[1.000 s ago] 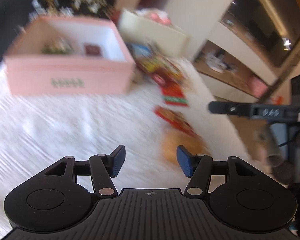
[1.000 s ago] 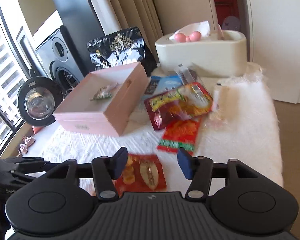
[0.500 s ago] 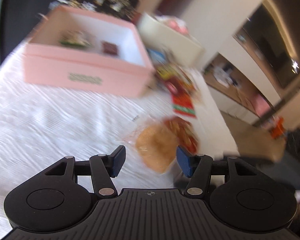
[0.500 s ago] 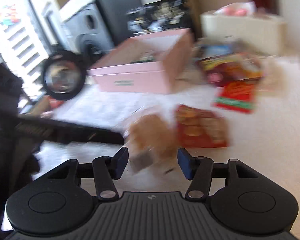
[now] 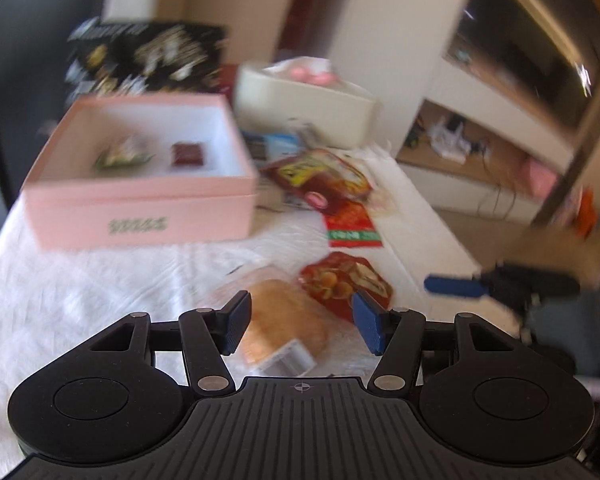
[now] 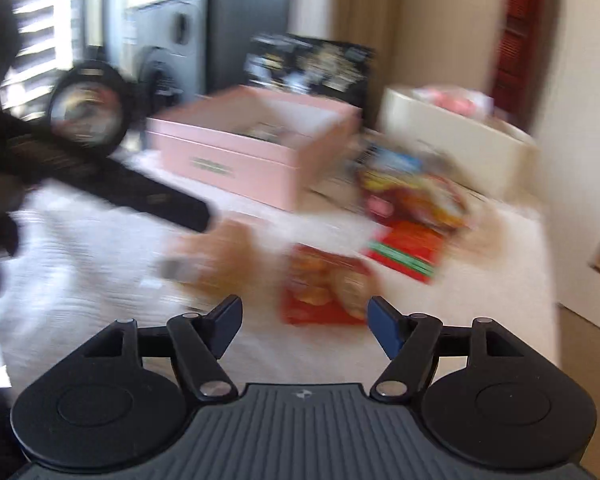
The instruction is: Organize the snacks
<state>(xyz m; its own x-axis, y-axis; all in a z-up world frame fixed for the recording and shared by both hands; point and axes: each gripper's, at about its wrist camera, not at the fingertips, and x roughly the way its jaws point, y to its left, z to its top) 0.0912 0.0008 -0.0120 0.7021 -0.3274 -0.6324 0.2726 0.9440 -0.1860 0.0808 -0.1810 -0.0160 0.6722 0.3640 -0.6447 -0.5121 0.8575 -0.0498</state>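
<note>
My left gripper [image 5: 300, 326] is open, its jaws on either side of a clear-wrapped bread bun [image 5: 284, 328] lying on the white cloth. The bun shows blurred in the right wrist view [image 6: 216, 256], with the left gripper's fingers [image 6: 152, 200] above it. My right gripper [image 6: 304, 326] is open and empty over a red snack packet [image 6: 328, 292]; that packet also shows in the left wrist view [image 5: 346, 284]. An open pink box [image 5: 140, 184] holds a green-wrapped snack [image 5: 124, 154] and a dark red one [image 5: 187, 154].
Further red snack packets [image 5: 352, 224] and a larger bag [image 5: 320, 178] lie right of the pink box. A cream tissue box [image 5: 304, 106] and a black bag [image 5: 144, 60] stand behind. The table's right edge [image 5: 432, 232] drops to the floor. A speaker [image 6: 168, 52] stands at left.
My left gripper has swung toward the bun, which now lies between its jaws. My right gripper has moved over the red packet. Both stay open.
</note>
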